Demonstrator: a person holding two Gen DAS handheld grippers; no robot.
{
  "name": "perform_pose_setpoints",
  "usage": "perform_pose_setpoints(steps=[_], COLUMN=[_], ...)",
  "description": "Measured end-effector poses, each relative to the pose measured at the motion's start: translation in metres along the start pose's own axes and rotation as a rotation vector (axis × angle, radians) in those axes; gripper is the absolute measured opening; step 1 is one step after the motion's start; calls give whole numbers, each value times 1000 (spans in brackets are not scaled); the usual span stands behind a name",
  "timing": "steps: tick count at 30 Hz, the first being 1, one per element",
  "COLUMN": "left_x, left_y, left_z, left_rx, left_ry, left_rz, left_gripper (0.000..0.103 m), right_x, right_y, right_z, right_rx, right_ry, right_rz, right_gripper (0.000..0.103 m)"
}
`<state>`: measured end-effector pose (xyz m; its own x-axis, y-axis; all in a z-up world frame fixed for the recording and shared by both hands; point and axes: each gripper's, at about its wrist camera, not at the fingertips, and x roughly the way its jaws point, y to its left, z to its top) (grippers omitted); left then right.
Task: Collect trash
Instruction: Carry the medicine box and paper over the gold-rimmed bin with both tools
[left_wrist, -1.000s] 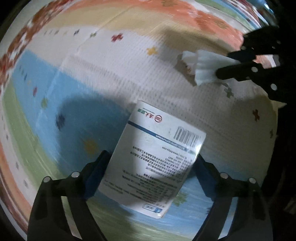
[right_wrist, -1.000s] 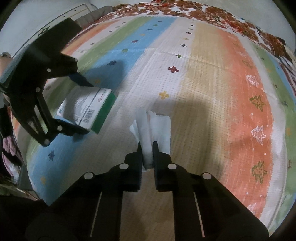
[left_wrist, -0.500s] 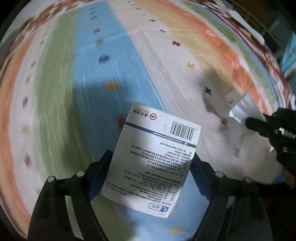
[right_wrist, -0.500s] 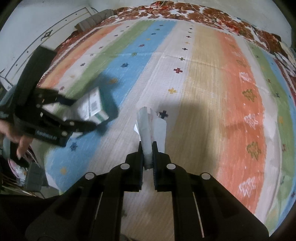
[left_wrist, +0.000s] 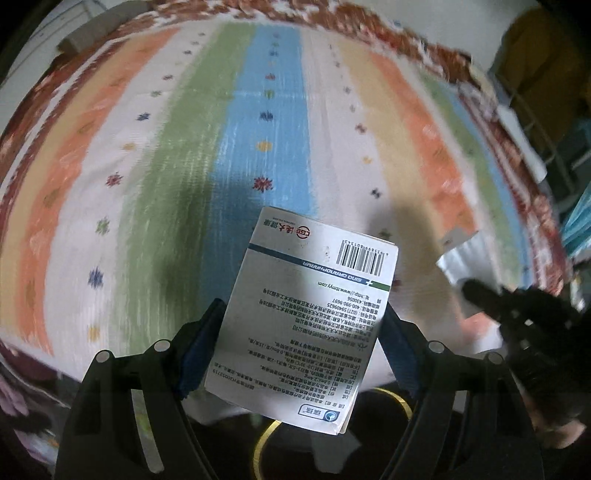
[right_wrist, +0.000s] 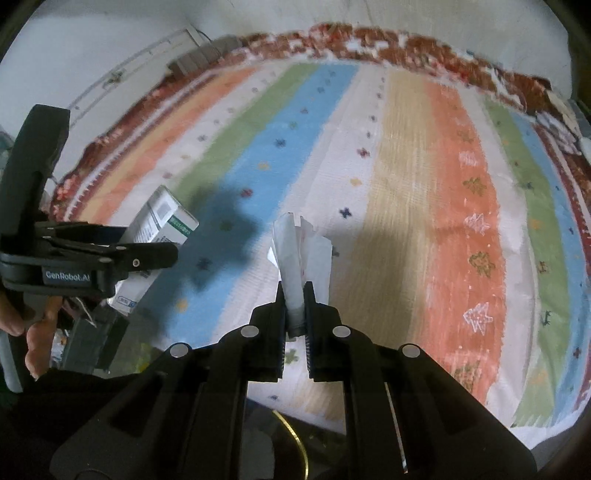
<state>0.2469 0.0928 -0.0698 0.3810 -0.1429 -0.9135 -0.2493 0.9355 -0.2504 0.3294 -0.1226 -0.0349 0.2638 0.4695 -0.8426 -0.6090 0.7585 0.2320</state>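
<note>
A white medicine box (left_wrist: 317, 280) with a barcode and printed text is clamped between the blue pads of my left gripper (left_wrist: 303, 314), lifted above the striped rug (left_wrist: 258, 129). In the right wrist view the same box (right_wrist: 162, 218) shows at the left, end-on, in the left gripper (right_wrist: 140, 247). My right gripper (right_wrist: 294, 291) is shut on a crumpled white tissue (right_wrist: 295, 251) that sticks up from its fingertips, off the rug. From the left wrist view the right gripper (left_wrist: 517, 306) is a dark shape at the right edge with the tissue (left_wrist: 454, 258) in front of it.
The rug (right_wrist: 406, 184) has orange, green, blue, white and beige stripes with small cross motifs. Below its near edge lies a dark round opening with a gold rim (left_wrist: 266, 439), also gold rim (right_wrist: 295, 435). A hand (right_wrist: 33, 332) holds the left gripper. Furniture stands at the far right.
Both grippers have risen away from the rug with their loads. The left gripper has rolled, so the stripes now run upright, and the gold rim has come into view below.
</note>
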Motion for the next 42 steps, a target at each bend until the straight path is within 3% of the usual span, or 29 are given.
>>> perform_pose_setpoints(steps=[9, 17, 26, 33, 42], left_x=[-53, -81, -99, -107, -106], left_y=[-9, -17, -26, -38, -44], left_z=[-41, -86, -124, -153, -184], left_rx=[-62, -46, -30, 18, 15], left_ry=[-109, -185, -232, -266, -258], left_rz=[-88, -79, -129, -125, -162], left_gripper=[78, 78, 78, 78, 78], right_x=[-56, -84, -107, -119, -122], right_y=[34, 46, 50, 56, 71], right_z=[-31, -60, -96, -122, -161], right_rx=[-31, -20, -3, -7, -24], right_ry=[-96, -127, -140, -150, -116], right_rz=[16, 20, 47, 56, 70], right_gripper=[7, 7, 7, 7, 7])
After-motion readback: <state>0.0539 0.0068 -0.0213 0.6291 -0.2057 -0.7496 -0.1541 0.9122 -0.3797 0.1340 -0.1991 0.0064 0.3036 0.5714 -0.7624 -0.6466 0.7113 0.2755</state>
